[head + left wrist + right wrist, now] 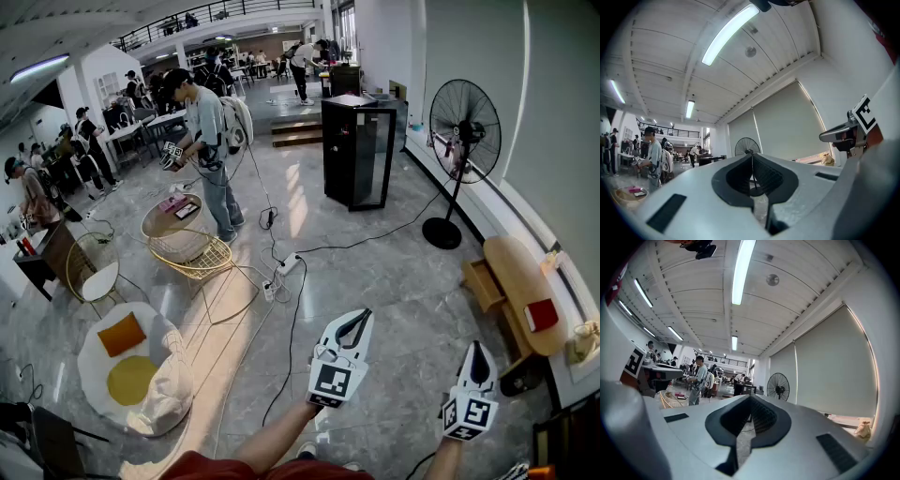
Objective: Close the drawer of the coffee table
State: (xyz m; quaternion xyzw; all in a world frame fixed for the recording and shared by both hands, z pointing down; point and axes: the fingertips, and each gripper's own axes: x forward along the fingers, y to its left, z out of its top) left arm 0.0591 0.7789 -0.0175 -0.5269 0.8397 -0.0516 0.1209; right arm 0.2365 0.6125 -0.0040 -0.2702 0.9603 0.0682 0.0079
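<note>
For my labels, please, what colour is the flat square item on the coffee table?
The flat square item is red; best in head view.

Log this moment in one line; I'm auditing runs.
left gripper shut, empty | right gripper shut, empty | drawer open, untouched

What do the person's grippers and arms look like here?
The left gripper and right gripper are white and wedge-shaped, with black ribbed pads lining the jaws. Each carries a cube with black-and-white square markers. The forearms are uncovered, and red clothing shows at the bottom edge.
</note>
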